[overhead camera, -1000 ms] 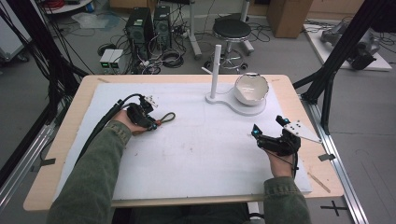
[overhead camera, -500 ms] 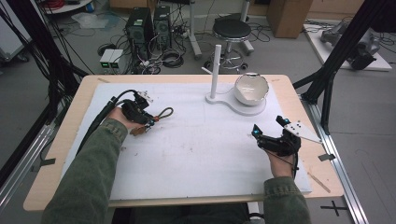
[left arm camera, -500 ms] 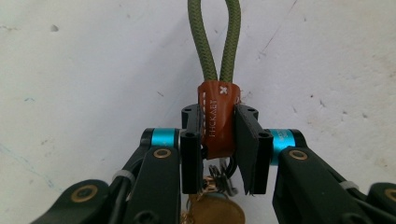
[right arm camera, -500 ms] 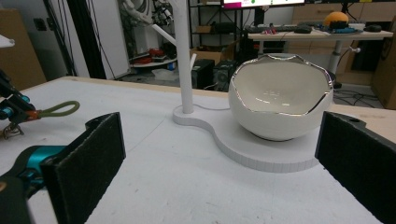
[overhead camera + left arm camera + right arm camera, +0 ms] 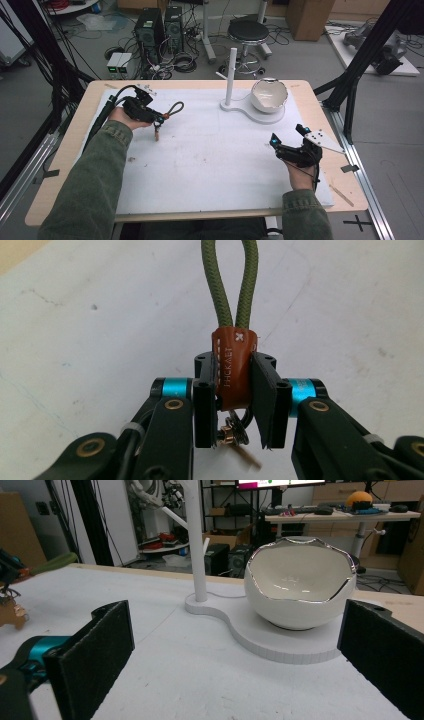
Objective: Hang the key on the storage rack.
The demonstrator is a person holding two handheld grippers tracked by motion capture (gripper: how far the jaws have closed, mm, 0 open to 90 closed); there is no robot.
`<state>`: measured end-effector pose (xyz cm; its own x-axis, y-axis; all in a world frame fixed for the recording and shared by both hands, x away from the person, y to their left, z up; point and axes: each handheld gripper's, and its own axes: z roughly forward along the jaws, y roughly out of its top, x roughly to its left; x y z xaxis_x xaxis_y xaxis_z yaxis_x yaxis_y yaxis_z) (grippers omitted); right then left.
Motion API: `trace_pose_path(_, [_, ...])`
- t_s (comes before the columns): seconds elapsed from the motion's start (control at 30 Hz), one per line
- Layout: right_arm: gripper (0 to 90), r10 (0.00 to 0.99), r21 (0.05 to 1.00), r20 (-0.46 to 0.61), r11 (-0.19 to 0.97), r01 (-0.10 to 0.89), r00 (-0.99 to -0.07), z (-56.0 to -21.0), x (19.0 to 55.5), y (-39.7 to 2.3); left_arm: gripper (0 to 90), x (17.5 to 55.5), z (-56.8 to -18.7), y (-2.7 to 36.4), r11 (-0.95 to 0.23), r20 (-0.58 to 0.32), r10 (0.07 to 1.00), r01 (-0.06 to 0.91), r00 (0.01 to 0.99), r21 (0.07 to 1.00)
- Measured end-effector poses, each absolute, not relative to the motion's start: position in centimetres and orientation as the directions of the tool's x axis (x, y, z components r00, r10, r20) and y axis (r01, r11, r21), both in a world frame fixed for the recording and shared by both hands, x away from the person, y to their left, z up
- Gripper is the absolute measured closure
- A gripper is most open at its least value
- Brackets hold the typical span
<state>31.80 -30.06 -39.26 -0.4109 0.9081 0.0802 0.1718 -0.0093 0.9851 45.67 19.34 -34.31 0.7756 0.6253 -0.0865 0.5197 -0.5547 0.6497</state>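
A keychain (image 5: 234, 365) is clamped by the left gripper (image 5: 235, 405): its brown leather tab is pinched between the two black jaws, the green cord loop (image 5: 231, 280) rises past the jaw tips, and small metal rings (image 5: 232, 432) hang below the tab between the jaws. In the high view, the left gripper (image 5: 152, 117) is seen over the left part of the white mat (image 5: 210, 165), with the cord loop (image 5: 172, 107) stretched out to its right and a small tag (image 5: 156, 132) dangling beneath it above the mat. The right gripper (image 5: 287, 142) is held near the mat's right edge, its jaws spread wide with nothing between them; in the right gripper view the two pads (image 5: 95, 650) are seen far apart, framing a white bowl (image 5: 300, 587). The bowl is set on a flat white base (image 5: 280, 642), from which a white post (image 5: 195, 540) stands upright just beside it. A wooden table (image 5: 70, 150) is seen under the mat.
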Motion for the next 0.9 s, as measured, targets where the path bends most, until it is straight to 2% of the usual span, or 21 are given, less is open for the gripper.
trace_pose_path(0.4, [0.6,0.910,0.985,0.085,-0.016,0.171,-0.406,-39.3,31.8,-30.1,72.7,46.0,-31.1,18.6,-0.505,-0.090,0.634,0.500,0.768,0.704])
trace_pose_path(0.63, [0.6,0.909,0.984,0.088,-0.016,0.177,-0.406,-39.3,31.8,-30.2,72.8,46.5,-29.7,18.5,-0.432,-0.160,0.650,0.535,0.743,0.726])
trace_pose_path(0.9, [0.6,0.909,0.984,0.091,-0.019,0.176,-0.407,-39.3,31.7,-30.2,72.7,46.8,-28.5,17.8,-0.390,-0.165,0.648,0.511,0.743,0.766])
